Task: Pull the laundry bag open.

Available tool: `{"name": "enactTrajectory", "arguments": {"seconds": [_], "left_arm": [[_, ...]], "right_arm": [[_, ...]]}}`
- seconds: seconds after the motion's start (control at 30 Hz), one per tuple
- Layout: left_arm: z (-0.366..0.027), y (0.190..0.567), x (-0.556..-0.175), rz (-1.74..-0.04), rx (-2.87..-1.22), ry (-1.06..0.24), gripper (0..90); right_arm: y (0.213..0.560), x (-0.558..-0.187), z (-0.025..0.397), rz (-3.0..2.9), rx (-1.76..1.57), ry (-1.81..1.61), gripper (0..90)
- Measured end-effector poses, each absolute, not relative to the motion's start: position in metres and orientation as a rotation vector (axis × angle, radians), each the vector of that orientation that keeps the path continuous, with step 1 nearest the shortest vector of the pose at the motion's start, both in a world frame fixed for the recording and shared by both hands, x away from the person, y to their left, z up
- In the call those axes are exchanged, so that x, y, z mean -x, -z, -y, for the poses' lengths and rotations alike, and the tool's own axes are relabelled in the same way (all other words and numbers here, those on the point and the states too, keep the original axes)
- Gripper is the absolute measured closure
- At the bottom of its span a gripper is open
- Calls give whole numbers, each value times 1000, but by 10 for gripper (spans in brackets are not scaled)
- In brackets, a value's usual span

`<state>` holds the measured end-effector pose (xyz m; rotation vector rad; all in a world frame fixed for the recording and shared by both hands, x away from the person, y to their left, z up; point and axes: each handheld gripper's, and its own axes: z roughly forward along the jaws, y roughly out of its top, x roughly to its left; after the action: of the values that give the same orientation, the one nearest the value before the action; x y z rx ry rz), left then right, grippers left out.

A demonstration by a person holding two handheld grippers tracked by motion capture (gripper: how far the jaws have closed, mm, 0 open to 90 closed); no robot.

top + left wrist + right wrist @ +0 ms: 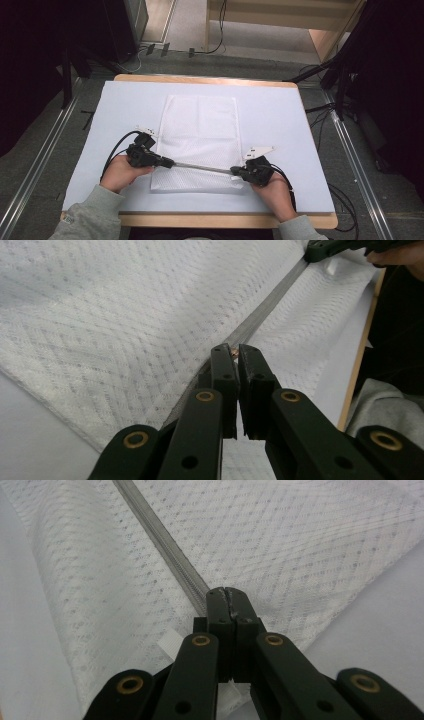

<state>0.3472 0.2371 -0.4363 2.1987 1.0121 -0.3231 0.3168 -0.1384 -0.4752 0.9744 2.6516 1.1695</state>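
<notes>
Wooden table (210, 80) under pale sheet (280, 120), grey floor with rails and cables around. White mesh bag (200, 130) flat at sheet centre, long axis running away from person. Grey zipper (202, 167) crosses bag's near end, left to right. Left gripper (167, 162) clamped on zipper's left end, right gripper (235, 171) pinching its right end; zipper taut between them.
</notes>
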Motion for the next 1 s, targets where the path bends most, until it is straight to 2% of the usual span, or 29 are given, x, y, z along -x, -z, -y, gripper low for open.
{"name": "enactTrajectory", "arguments": {"seconds": [1.0], "left_arm": [[-259,436,-336,-1073,-2182,298,881]], "right_arm": [[474,-321,139,-2693,-960,-1170,900]]}}
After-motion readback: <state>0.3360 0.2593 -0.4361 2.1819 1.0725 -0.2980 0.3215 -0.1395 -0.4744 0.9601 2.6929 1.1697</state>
